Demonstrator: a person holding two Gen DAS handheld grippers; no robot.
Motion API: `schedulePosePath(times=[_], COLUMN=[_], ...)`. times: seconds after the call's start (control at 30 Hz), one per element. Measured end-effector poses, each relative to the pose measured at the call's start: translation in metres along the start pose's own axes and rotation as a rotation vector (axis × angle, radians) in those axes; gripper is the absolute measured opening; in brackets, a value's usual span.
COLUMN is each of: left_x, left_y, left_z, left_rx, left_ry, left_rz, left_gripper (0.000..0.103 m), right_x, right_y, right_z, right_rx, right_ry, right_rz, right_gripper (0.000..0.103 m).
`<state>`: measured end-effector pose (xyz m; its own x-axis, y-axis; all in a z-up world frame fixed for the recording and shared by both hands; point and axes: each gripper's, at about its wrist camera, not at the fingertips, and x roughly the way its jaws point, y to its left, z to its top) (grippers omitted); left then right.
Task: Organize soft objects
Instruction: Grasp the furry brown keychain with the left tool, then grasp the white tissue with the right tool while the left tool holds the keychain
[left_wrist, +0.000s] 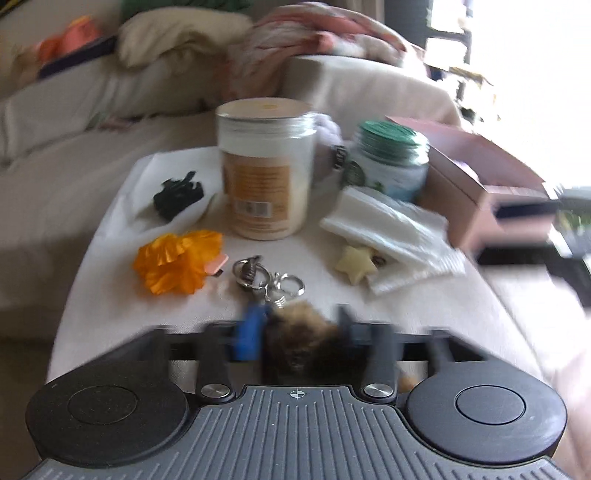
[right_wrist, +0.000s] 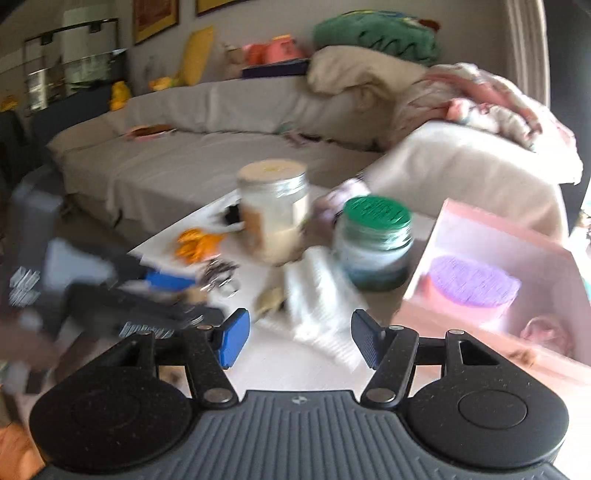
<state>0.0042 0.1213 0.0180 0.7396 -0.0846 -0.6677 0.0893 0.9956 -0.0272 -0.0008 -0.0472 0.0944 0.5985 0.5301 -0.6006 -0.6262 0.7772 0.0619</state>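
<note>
My left gripper (left_wrist: 297, 332) is shut on a brown furry pom-pom (left_wrist: 303, 343), whose key rings (left_wrist: 267, 278) trail ahead on the white cloth-covered table (left_wrist: 207, 317). An orange fabric flower (left_wrist: 177, 266), a pale star (left_wrist: 356, 269) and a stack of white pads (left_wrist: 395, 229) lie beyond it. My right gripper (right_wrist: 299, 341) stands open just above the table. The near end of the white pads (right_wrist: 317, 310) lies ahead between its blue fingers, untouched. The left gripper (right_wrist: 181, 290) shows blurred at the left of the right wrist view.
A cream-lidded jar (left_wrist: 266, 173) and a green-lidded jar (left_wrist: 388, 162) stand mid-table, with a black clip (left_wrist: 179, 195) on the left. An open pink box (right_wrist: 491, 266) with a purple round thing (right_wrist: 476, 280) inside stands at the right. A sofa (right_wrist: 192, 162) piled with cushions lies behind.
</note>
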Motion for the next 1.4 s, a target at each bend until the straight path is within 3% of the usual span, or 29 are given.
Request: schedulePosePath(times=[0.1, 0.27, 0.4, 0.5, 0.53, 0.6, 0.63, 0.67, 0.9, 1.07, 1.2, 1.3, 1.4], left_x=[-0.012, -0.035, -0.039, -0.035, -0.033, -0.032, -0.032, -0.032, -0.035, -0.034, -0.034, -0.029, -0.022], left_y=[0.010, 0.041, 0.055, 0.047, 0.043, 0.039, 0.039, 0.038, 0.044, 0.032, 0.030, 0.023, 0.015], left_z=[-0.009, -0.025, -0.033, -0.033, -0.033, -0.033, -0.034, -0.036, -0.038, -0.041, -0.040, -0.037, -0.032], left_rx=[-0.008, -0.068, -0.110, -0.067, -0.054, -0.047, -0.046, -0.048, -0.113, -0.045, -0.048, -0.058, -0.037], left_ry=[0.015, 0.025, -0.002, -0.022, -0.027, -0.036, -0.041, -0.049, -0.055, -0.068, -0.066, -0.070, -0.068], left_rz=[-0.030, 0.040, 0.003, 0.005, 0.008, 0.016, 0.018, 0.017, -0.004, 0.039, 0.014, -0.067, -0.063], left_gripper=[0.024, 0.023, 0.026, 0.030, 0.031, 0.034, 0.034, 0.034, 0.034, 0.034, 0.027, 0.027, 0.027], right_x=[0.009, 0.040, 0.060, 0.074, 0.078, 0.085, 0.088, 0.087, 0.002, -0.044, -0.047, -0.029, -0.004], right_y=[0.000, 0.018, 0.022, 0.015, 0.014, 0.012, 0.013, 0.012, -0.009, -0.017, -0.016, -0.017, -0.017], right_z=[0.013, 0.031, 0.031, 0.029, 0.029, 0.028, 0.027, 0.028, 0.057, 0.057, 0.041, 0.025, 0.007], right_rx=[-0.013, -0.081, -0.131, -0.125, -0.119, -0.132, -0.147, -0.149, 0.024, 0.071, 0.073, 0.094, 0.107], right_ry=[-0.004, 0.030, 0.055, 0.107, 0.121, 0.162, 0.185, 0.198, -0.022, -0.104, -0.067, 0.015, 0.098], right_rz=[-0.001, 0.042, -0.053, -0.097, -0.105, -0.116, -0.120, -0.120, -0.013, 0.079, 0.097, 0.108, 0.085], right_gripper=[0.062, 0.062, 0.062, 0.061, 0.057, 0.036, 0.009, 0.003, 0.003, 0.003, 0.003, 0.003, 0.003])
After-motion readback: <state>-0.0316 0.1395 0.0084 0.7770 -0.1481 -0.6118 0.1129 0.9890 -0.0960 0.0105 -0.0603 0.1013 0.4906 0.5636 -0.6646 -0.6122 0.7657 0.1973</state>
